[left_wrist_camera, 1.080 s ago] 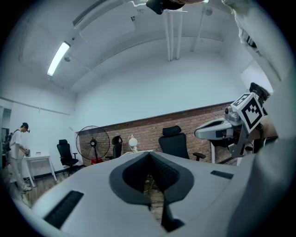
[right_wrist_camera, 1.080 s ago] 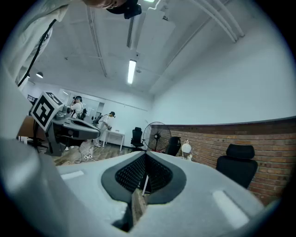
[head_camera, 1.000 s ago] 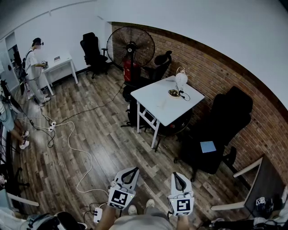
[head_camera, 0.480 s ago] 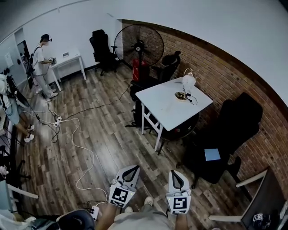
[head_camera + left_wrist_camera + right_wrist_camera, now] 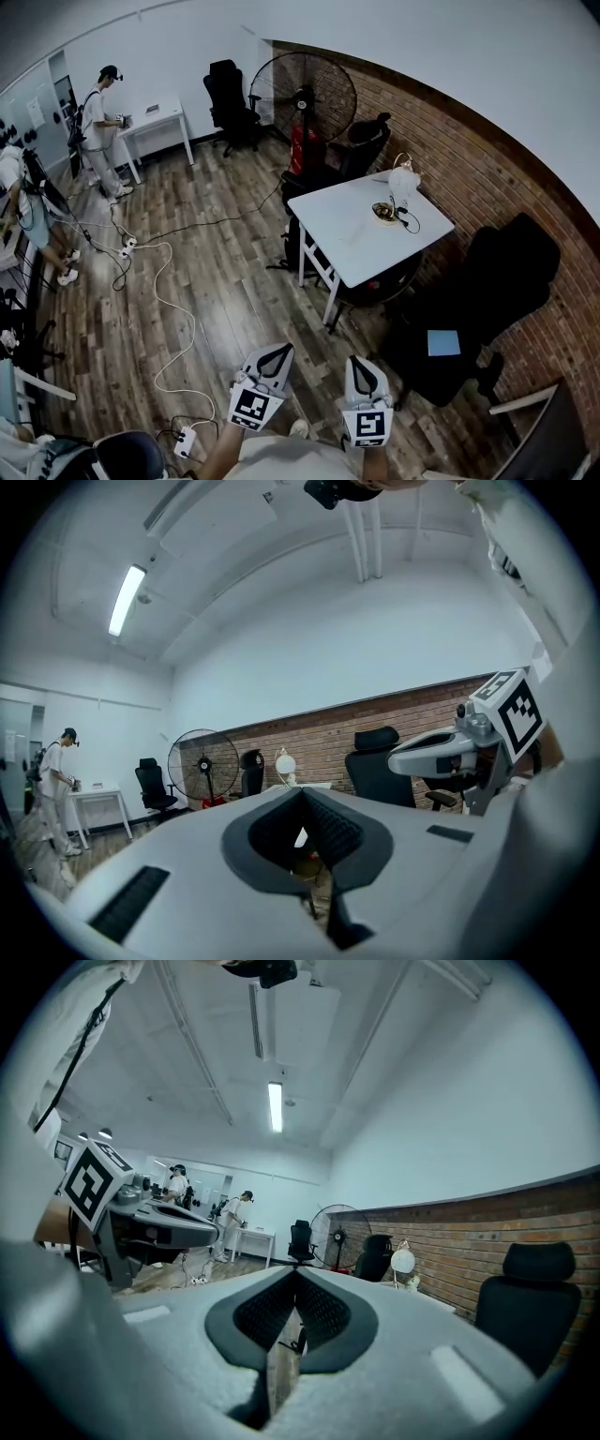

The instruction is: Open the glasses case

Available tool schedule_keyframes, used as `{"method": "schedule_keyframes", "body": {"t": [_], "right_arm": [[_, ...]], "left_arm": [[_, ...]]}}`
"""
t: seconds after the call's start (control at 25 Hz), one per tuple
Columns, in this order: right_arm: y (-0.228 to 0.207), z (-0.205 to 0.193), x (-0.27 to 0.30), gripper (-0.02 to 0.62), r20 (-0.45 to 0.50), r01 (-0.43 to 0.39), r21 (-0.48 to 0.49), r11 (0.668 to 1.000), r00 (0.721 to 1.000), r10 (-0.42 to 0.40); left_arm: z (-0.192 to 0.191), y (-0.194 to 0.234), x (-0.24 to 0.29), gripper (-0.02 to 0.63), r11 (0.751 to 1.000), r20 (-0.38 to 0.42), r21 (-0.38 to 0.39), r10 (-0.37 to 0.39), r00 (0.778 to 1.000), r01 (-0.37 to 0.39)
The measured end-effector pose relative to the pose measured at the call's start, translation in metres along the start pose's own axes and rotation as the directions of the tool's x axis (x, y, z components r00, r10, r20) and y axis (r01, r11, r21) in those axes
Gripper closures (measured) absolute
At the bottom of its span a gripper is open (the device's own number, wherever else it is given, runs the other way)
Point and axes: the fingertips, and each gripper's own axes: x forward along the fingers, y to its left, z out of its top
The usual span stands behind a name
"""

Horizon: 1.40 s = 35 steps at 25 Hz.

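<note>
Observed left hand-held gripper point(image 5: 277, 352) and right hand-held gripper point(image 5: 363, 366), jaws together and empty, well apart from white bench point(image 5: 349, 239) bearing small brownish object point(image 5: 385, 213) beside lamp point(image 5: 404, 180), not confirmable as glasses case

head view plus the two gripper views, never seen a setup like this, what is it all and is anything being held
There is no robot: a person holds a two-jaw gripper in each hand. The head view is from a camera on the person's head, looking steeply down, so the left gripper and the right gripper show at the bottom edge. The marker cube on each is part of it. The other two pictures come from a camera riding on each gripper, looking along its jaws. In both, the jaws are together with nothing between them, so nothing is held. Ahead stands a white table with a lamp and a small round thing on it, too small to identify. Another person stands at a far desk.
</note>
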Motion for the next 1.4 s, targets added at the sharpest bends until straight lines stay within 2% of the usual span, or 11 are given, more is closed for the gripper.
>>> {"method": "schedule_keyframes", "body": {"t": [0.32, 0.52, 0.6, 0.64, 0.76, 0.92, 1.08, 1.2, 1.4], "right_arm": [[-0.031, -0.007, 0.027, 0.589, 0.037, -0.034, 0.01, 0.999, 0.999, 0.034], [-0.041, -0.016, 0.042, 0.589, -0.03, -0.022, 0.058, 0.998, 0.999, 0.024], [-0.044, -0.016, 0.052, 0.589, 0.019, -0.03, 0.038, 0.999, 0.999, 0.029], [-0.046, -0.016, 0.057, 0.589, 0.032, -0.032, 0.03, 0.999, 0.999, 0.031], [-0.051, -0.018, 0.071, 0.589, -0.025, -0.022, 0.041, 0.999, 0.999, 0.023], [-0.058, -0.013, 0.1, 0.589, 0.036, -0.025, -0.006, 1.0, 0.999, 0.025], [-0.066, -0.01, 0.13, 0.589, 0.006, -0.004, 0.012, 1.0, 1.0, 0.004], [-0.071, -0.006, 0.154, 0.589, 0.036, 0.012, 0.008, 1.0, 0.999, -0.012], [-0.079, -0.009, 0.186, 0.589, -0.05, 0.047, 0.029, 0.998, 0.998, -0.045]], "left_arm": [[-0.003, 0.005, 0.029, 0.603, 0.999, -0.036, 0.013, 0.041, 0.999, -0.041], [-0.007, 0.018, 0.047, 0.604, 0.999, -0.034, 0.008, 0.054, 0.998, -0.054], [-0.01, 0.023, 0.055, 0.603, 0.998, -0.032, 0.003, 0.055, 0.998, -0.055], [-0.011, 0.026, 0.06, 0.603, 0.998, -0.03, 0.001, 0.055, 0.998, -0.055], [-0.01, 0.037, 0.073, 0.603, 0.999, -0.02, -0.002, 0.051, 0.999, -0.051], [-0.008, 0.058, 0.093, 0.603, 0.999, -0.013, -0.005, 0.038, 0.999, -0.038], [-0.007, 0.084, 0.116, 0.604, 1.0, -0.01, 0.001, 0.02, 1.0, -0.02], [-0.003, 0.104, 0.132, 0.604, 1.0, -0.007, 0.014, 0.005, 1.0, -0.005], [0.001, 0.134, 0.156, 0.604, 1.0, 0.001, 0.014, -0.015, 1.0, 0.015]]}}
